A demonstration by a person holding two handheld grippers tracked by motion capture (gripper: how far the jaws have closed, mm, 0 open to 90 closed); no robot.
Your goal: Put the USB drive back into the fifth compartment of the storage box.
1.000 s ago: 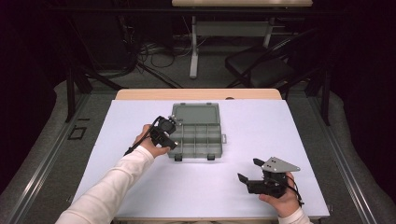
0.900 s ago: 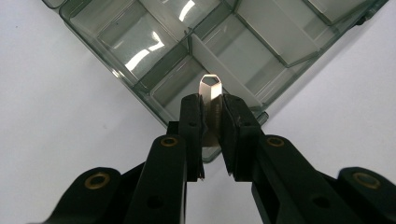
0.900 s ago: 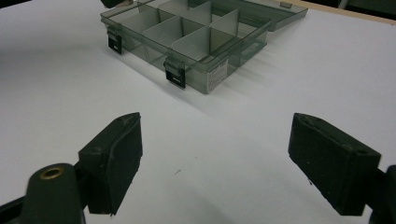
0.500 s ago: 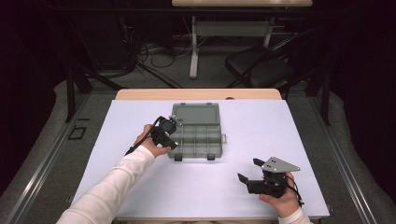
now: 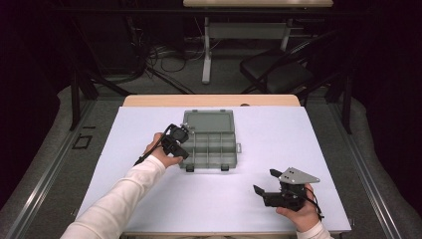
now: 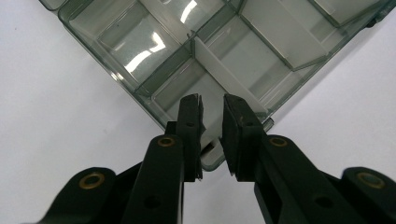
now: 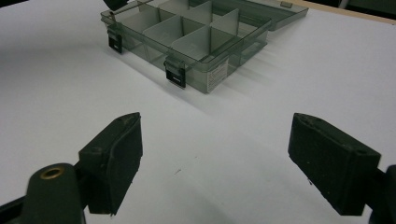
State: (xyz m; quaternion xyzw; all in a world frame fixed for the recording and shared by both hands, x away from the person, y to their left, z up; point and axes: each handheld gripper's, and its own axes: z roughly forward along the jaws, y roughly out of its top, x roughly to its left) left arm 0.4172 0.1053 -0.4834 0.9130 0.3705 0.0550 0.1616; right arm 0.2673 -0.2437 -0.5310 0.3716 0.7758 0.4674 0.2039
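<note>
A clear grey compartment box lies open in the middle of the white table, its lid flat on the far side. My left gripper hovers at the box's near left corner. In the left gripper view it hangs over a corner compartment, jaws a narrow gap apart with nothing between them, and a white divider runs off behind the right jaw. My right gripper rests near the table's front right, wide open and empty, pointing toward the box.
Two black latches hang on the box's near wall. A wooden strip edges the table's far side. Beyond it stand a chair and cables on the floor. White table surface spreads around the box.
</note>
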